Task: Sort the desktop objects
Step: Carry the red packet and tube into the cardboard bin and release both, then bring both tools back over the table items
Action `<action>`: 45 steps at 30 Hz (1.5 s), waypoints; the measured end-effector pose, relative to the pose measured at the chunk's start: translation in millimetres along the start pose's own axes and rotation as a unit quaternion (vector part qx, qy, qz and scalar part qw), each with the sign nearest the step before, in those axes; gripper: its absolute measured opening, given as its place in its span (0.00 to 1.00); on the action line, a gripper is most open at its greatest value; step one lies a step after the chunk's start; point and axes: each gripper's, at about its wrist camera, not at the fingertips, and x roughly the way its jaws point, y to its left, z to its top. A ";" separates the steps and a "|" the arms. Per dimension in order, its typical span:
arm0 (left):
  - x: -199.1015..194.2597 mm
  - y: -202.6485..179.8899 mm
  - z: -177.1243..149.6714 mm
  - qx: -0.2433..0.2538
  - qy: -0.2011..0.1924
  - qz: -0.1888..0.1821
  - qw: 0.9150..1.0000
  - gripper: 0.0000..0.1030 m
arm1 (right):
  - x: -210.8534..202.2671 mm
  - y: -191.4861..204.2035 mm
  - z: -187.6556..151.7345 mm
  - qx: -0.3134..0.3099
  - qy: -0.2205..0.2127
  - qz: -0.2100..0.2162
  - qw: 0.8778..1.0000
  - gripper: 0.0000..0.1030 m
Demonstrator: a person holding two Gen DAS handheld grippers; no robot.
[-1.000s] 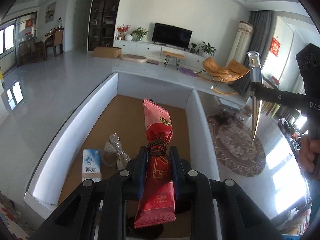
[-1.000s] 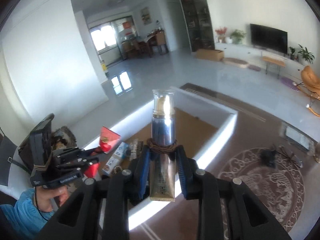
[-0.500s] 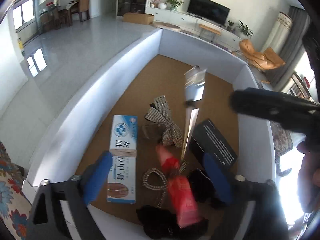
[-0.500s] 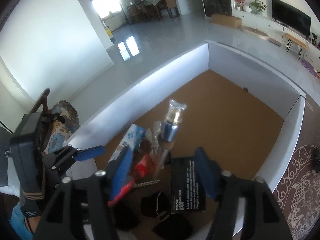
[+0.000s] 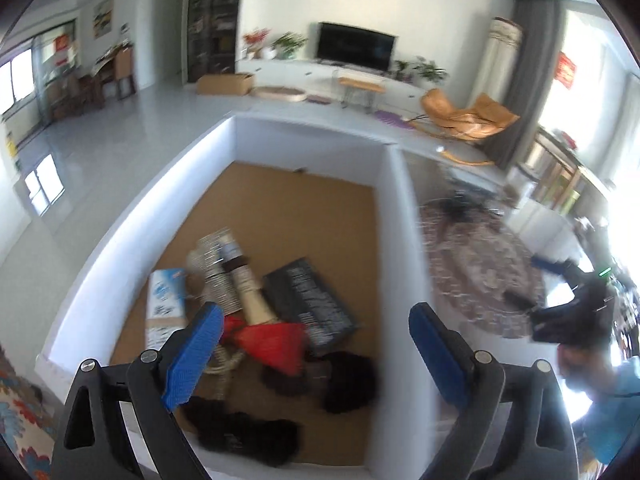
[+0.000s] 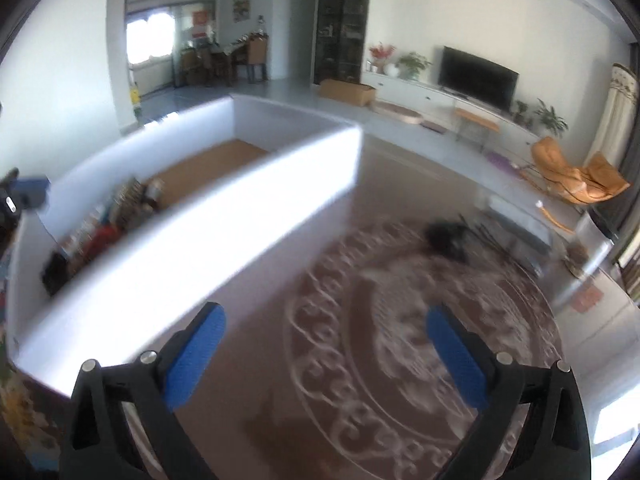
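Observation:
My left gripper (image 5: 316,320) is open and empty above the white box (image 5: 384,216) with a cork floor. In the box lie the red snack packet (image 5: 276,342), the gold tube with a clear cap (image 5: 246,284), a black flat box (image 5: 308,304), a blue-and-white carton (image 5: 166,304), a silver bow (image 5: 216,270) and black fabric items (image 5: 348,376). My right gripper (image 6: 326,328) is open and empty over the glass tabletop (image 6: 360,320), to the right of the white box (image 6: 240,208). The red packet (image 6: 102,236) shows blurred inside the box.
The right gripper's body (image 5: 572,312) and the person's hand (image 5: 576,360) are at the right in the left wrist view. A patterned rug (image 6: 420,340) shows through the glass. Floral cloth (image 5: 20,420) lies at the lower left.
Both grippers opened and dropped the red packet and the gold tube into the box. The right gripper then swung right, out over the glass tabletop. The left gripper pulled back and up.

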 end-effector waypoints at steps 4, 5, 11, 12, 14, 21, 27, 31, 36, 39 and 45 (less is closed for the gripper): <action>-27.5 -73.8 14.0 0.054 -0.025 -0.057 0.997 0.93 | -0.4 -84.1 -83.4 0.057 0.060 -0.062 0.995 0.98; -31.4 -90.8 14.5 0.066 -0.028 -0.073 0.995 0.95 | -4.2 -96.9 -94.0 0.072 0.062 -0.068 0.993 0.98; -0.8 -204.2 -4.0 0.137 0.021 -0.164 0.977 1.00 | -28.1 -155.2 -134.9 0.159 0.065 -0.104 0.980 0.98; 11.3 -218.9 -10.6 0.152 0.031 -0.164 0.974 1.00 | -28.4 -158.3 -137.7 0.164 0.066 -0.105 0.979 0.98; 36.8 -243.2 -25.2 0.180 0.050 -0.159 0.969 1.00 | -23.3 -153.6 -137.4 0.171 0.072 -0.098 0.978 0.98; 128.2 -273.3 -58.8 0.200 0.091 -0.111 0.969 1.00 | -16.3 -148.7 -140.1 0.172 0.067 -0.092 0.978 0.98; 171.4 -265.7 -54.2 0.163 0.097 -0.088 0.978 1.00 | -13.0 -157.8 -144.8 0.204 0.078 -0.095 0.971 1.00; 185.3 -268.7 -53.1 0.174 0.101 -0.076 0.977 1.00 | -12.9 -158.0 -144.9 0.206 0.078 -0.098 0.971 1.00; 193.4 -265.6 -52.2 0.167 0.103 -0.073 0.978 1.00 | -12.6 -158.2 -144.3 0.206 0.077 -0.098 0.971 1.00; 194.6 -267.5 -55.3 0.178 0.099 -0.066 0.977 1.00 | -12.6 -158.1 -144.4 0.206 0.077 -0.098 0.971 1.00; 195.6 -270.2 -54.1 0.179 0.093 -0.061 0.978 1.00 | -12.6 -158.3 -144.4 0.206 0.077 -0.098 0.971 1.00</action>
